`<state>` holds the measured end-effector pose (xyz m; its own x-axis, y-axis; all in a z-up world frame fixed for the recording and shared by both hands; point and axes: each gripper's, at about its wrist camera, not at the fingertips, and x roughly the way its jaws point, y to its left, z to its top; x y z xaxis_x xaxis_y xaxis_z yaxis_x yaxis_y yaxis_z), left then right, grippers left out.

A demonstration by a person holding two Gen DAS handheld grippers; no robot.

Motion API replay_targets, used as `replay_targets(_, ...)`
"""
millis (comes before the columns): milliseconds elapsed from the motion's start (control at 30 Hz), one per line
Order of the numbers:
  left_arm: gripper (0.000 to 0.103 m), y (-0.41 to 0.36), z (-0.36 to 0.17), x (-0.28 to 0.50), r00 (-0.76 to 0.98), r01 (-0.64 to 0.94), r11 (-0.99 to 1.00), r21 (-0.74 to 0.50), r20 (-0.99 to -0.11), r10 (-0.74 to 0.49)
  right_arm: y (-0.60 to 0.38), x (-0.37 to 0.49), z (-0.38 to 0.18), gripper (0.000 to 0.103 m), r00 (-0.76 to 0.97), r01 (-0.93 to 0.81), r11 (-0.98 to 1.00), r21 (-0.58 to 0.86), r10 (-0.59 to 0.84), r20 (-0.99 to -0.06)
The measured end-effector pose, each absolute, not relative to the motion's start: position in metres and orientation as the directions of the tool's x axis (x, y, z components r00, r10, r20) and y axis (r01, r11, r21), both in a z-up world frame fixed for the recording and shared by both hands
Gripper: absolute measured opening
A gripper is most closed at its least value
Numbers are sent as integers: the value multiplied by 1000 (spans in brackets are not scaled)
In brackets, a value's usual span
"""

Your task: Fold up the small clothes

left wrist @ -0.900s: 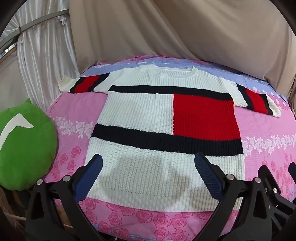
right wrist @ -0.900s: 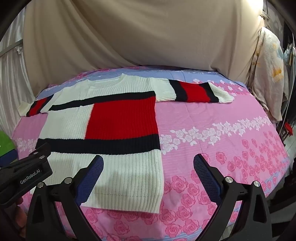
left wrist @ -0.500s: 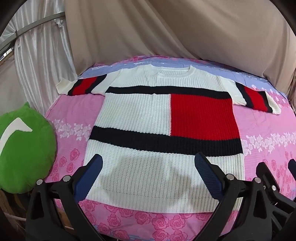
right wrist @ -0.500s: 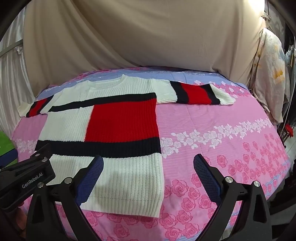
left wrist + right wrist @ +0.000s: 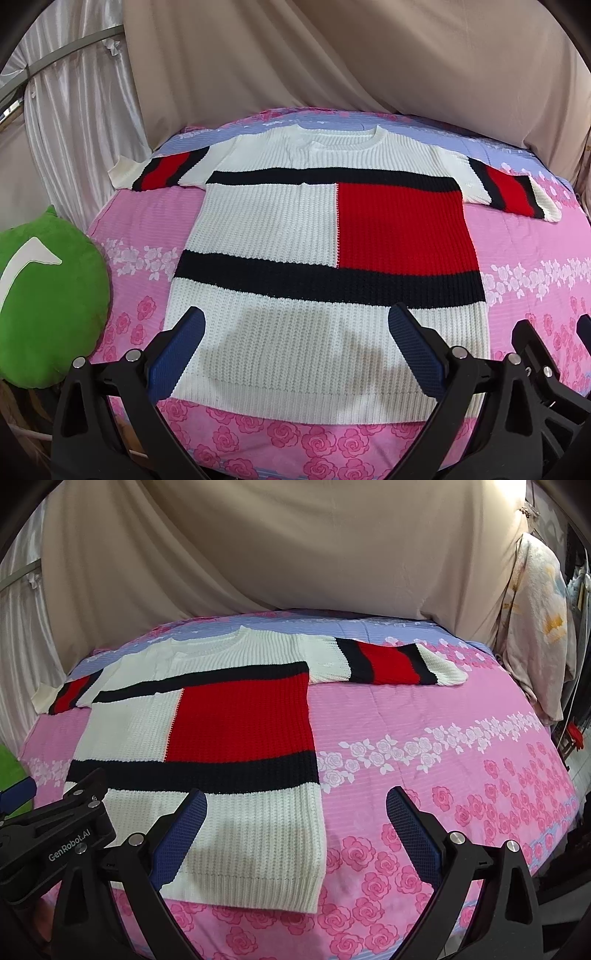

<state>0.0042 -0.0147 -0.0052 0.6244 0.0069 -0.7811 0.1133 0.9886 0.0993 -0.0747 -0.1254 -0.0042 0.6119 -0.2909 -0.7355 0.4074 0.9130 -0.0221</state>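
Sweater (image 5: 325, 258) lay flat and face-up on the pink floral bedspread (image 5: 461, 775), fully spread: both sleeves out sideways, collar on the far side from both tongs, hem nearest them. No fold in it yet, so I judged this as the very start, approach before the first grab.

Left gripper (image 5: 297, 347) hung above the hem end of the body, jaws wide apart, nothing between them but air; its shadow fell on the white band below. Right gripper (image 5: 295, 827) was equally wide apart and empty, sitting over the sweater's right hem corner, with one finger over the knit and the other over bare bedspread. Neither touched the cloth (as far as the fisheye let me tell; clearance near the hem was hard to read).

Next move, my read: bring a sleeve in. Right sleeve (image 5: 388, 661) lay well ahead of the right gripper, across the far corner; left sleeve (image 5: 162, 173) was ahead and outboard of the left one. Either needs a reach forward, a pinch at the cuff, then a carry inward over the chest. Chunky knit, so a shallow bite should hold, but it'll drag the body if lifted too low.

Green cushion (image 5: 44, 310) sat off the bed edge, outboard of the left gripper, clear of the work. Beige drape (image 5: 295, 554) hung behind the bed.
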Motion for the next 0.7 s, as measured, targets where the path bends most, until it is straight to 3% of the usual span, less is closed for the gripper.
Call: replay_targets(700,97,-14,-7,-1,621,114,988,100,-784,8,-124,-78,-5,96,601,413,910,-26,-294,-743)
